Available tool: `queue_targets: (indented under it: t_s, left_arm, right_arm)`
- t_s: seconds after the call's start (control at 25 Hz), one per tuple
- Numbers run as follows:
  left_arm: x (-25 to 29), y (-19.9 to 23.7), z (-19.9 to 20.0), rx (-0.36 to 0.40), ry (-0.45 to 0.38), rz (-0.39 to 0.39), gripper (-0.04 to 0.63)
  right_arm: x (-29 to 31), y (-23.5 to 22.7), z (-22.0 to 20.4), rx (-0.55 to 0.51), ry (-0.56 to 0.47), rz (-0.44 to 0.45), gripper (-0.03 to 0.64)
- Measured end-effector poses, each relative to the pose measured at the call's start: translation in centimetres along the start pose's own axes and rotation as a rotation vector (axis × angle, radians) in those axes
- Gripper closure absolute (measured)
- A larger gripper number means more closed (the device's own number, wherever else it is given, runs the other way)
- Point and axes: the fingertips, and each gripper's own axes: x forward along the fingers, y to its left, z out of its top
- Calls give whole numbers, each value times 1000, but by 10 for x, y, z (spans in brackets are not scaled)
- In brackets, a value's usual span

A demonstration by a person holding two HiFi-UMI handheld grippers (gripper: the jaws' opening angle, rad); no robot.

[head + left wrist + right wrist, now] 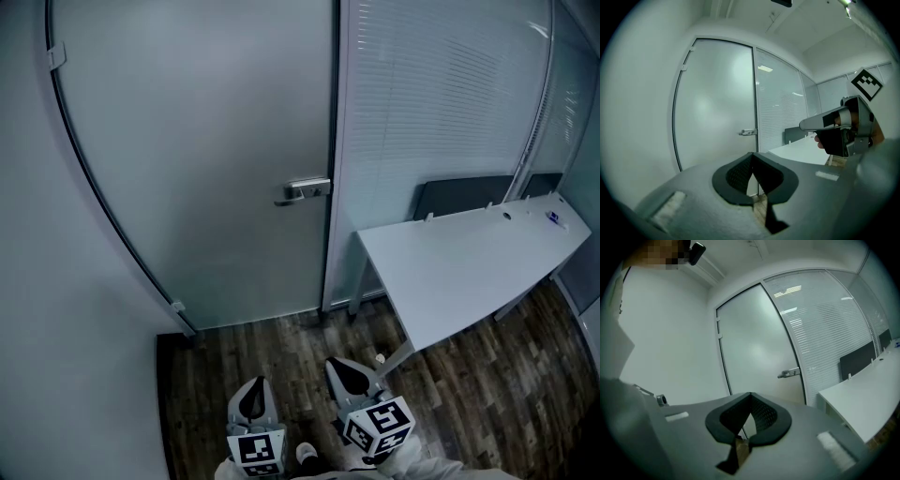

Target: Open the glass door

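I hold my left hand-held gripper [253, 400] and right hand-held gripper [353, 377] closed and empty at bottom centre; the glass door [206, 169] fills upper left, its handle [305, 190] well beyond reach.

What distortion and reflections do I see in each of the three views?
Head view: dim, bluish; the glass door looks bowed, no glare. Left gripper view: strong fisheye, dark corners, ceiling lights mirrored on the blinds panel. Right gripper view: same fisheye, same reflections.
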Motion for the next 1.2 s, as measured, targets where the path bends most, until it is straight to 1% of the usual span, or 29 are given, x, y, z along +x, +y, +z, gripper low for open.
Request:
queue_targets:
  t_s: [0.2,0.44,0.6,0.72,0.88,1.04,1.2]
  left_arm:
    - [13,8,-4,-21,1,-28,593]
    - [33,7,3,-16,-12,-53,592]
    - [49,6,5,-4,-13,-61,592]
    - [66,12,9,4,-19,-50,593]
    - [100,15,21,13,-9,-51,592]
    - [151,21,26,35,-3,-44,592]
    - [196,25,42,44,2,-38,592]
  right_arm:
    - [10,-5,-6,4,16,-38,612]
    - [17,-22,2,2,3,-75,613]
    - [28,-34,6,7,-9,-80,612]
    - [47,-42,9,12,-17,-69,613]
    - [81,-60,16,25,-22,-51,612]
    - [120,-92,29,38,-32,-47,613]
    - [153,-123,48,43,-38,-47,612]
